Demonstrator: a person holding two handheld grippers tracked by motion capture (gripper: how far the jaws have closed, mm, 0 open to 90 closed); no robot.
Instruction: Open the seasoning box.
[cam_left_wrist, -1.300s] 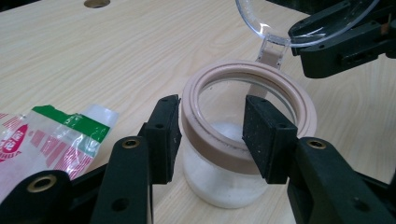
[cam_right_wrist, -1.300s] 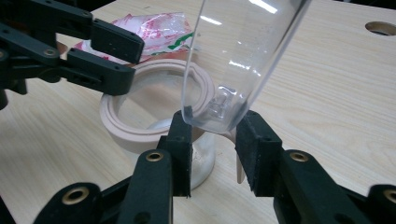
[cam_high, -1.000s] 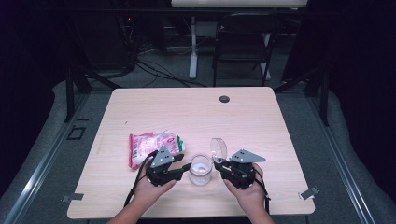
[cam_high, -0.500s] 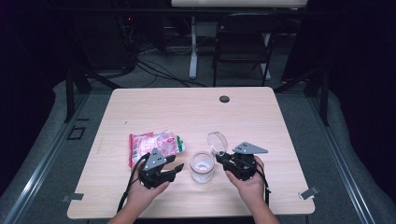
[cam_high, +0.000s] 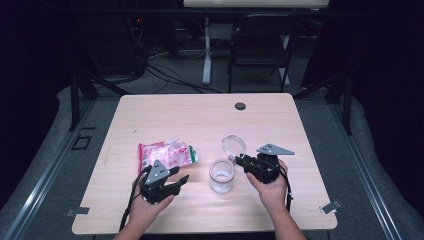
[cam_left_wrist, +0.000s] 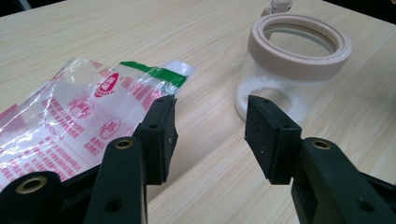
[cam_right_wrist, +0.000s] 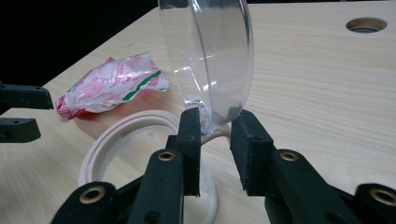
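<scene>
- Two hand-held grippers are drawn apart since a second ago: left hand-held gripper (cam_high: 181, 181), empty and wide, is pulled back from the jar (cam_high: 222, 176).
- Right hand-held gripper (cam_high: 239, 159) is closed on the clear lid (cam_high: 234, 145), lifted just beside the jar on the bench (cam_high: 200, 120).

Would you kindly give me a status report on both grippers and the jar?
Left gripper open, nothing between its pads. Right gripper shut on clear round plastic lid. Clear jar with beige rim uncovered. Red-and-white plastic packet lies beside it, apart.
</scene>
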